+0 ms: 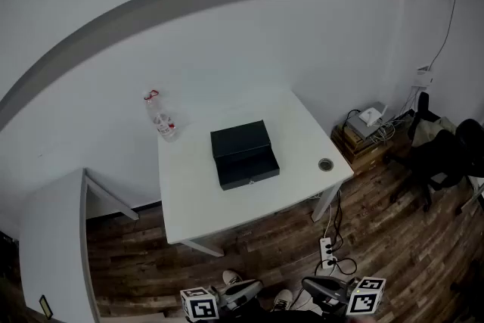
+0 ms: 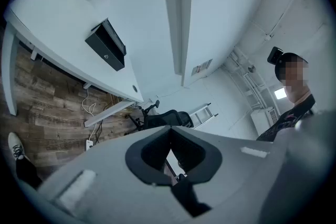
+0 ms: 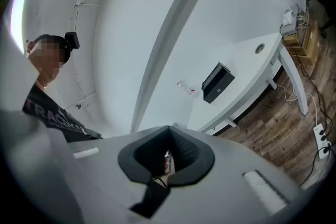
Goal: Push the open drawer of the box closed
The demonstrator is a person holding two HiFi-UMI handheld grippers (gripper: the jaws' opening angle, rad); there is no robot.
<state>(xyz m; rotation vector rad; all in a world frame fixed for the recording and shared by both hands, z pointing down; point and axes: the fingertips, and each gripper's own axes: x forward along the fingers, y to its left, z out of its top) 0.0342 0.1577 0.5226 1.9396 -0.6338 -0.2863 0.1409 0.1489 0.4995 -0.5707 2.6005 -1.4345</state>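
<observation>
Both left tongs (image 1: 255, 287) and right tongs (image 1: 307, 283) hang closed, empty, bottom centre, well apart from the black rectangular open-drawer box (image 1: 243, 155).

I read nothing for certain; the label on the bottle (image 1: 161, 120) is too small; the print on the person's shirt (image 3: 51, 114) is blurred.

Looking matt black across the box (image 1: 243, 155), smooth matt white across the table (image 1: 296, 134), grained wood across the floor (image 1: 257, 253); seemingly showing clear plastic in the bottle (image 1: 160, 119).
</observation>
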